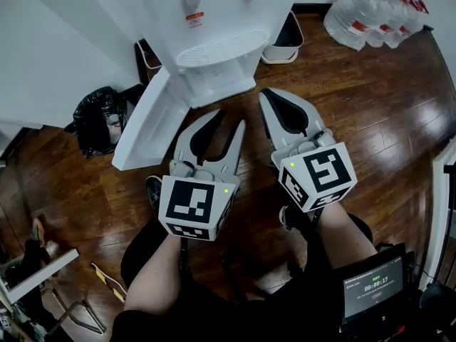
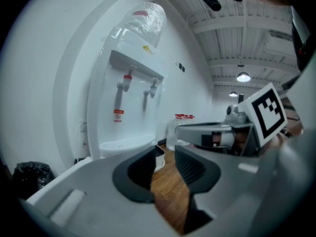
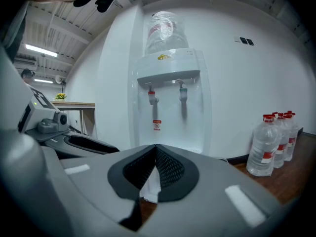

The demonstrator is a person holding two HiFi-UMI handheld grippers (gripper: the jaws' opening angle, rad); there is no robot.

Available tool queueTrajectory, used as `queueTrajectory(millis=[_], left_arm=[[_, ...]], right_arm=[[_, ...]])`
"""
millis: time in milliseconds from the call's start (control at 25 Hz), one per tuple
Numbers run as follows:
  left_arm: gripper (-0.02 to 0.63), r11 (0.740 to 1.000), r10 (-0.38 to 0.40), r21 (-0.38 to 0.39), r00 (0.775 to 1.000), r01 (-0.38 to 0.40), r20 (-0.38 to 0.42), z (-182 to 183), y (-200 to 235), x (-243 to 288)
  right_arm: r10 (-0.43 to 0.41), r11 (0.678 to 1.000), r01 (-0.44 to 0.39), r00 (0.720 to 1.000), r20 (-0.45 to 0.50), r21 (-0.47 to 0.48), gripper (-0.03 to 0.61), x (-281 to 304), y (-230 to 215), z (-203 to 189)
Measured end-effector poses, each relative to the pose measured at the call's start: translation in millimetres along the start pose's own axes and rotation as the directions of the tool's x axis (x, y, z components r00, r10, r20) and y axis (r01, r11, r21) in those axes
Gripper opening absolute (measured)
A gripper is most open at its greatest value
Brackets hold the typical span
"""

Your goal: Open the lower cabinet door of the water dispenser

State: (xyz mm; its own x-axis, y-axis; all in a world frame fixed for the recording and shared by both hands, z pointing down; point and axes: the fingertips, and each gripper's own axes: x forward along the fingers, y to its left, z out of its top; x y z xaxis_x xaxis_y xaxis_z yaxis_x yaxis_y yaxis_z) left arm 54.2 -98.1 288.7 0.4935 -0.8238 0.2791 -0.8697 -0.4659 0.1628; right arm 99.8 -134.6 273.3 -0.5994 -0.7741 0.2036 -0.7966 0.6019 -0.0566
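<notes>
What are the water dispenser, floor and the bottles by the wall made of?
Water dispenser: looks like glossy white moulded plastic; smooth rounded shell.
Floor: dark wood or wood-look laminate; plank seams, sheen.
Bottles: probably clear plastic; see-through walls, red caps.

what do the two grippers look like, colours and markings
The left gripper and right gripper match: pale grey plastic, two curved tapering jaws lined with black textured pads. Each carries a white cube with black square markers and a small green light. The forearms have no sleeves.
</notes>
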Motion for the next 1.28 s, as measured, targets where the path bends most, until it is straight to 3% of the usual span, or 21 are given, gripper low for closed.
queueTrajectory(millis=[240, 920, 1280], left_arm=[[0.143, 0.999, 0.027, 0.035, 0.999, -0.029, 0.045, 17.4, 13.2, 1.5], [0.143, 1.000, 0.028, -0.008, 1.000, -0.028, -0.012, -2.1, 5.8, 0.9], [0.143, 1.000, 0.020, -0.018, 0.999, -0.021, -0.026, -0.9, 11.4, -0.9]], right_arm=[[0.015, 1.000, -0.015, 0.999, 0.033, -0.010, 0.005, 12.7, -2.3, 7.0], [0.051, 0.999, -0.051, 0.999, -0.005, 0.006, 0.005, 5.7, 11.1, -4.7], [0.030, 0.999, -0.030, 0.999, -0.014, 0.015, 0.005, 7.7, 10.8, -2.9]])
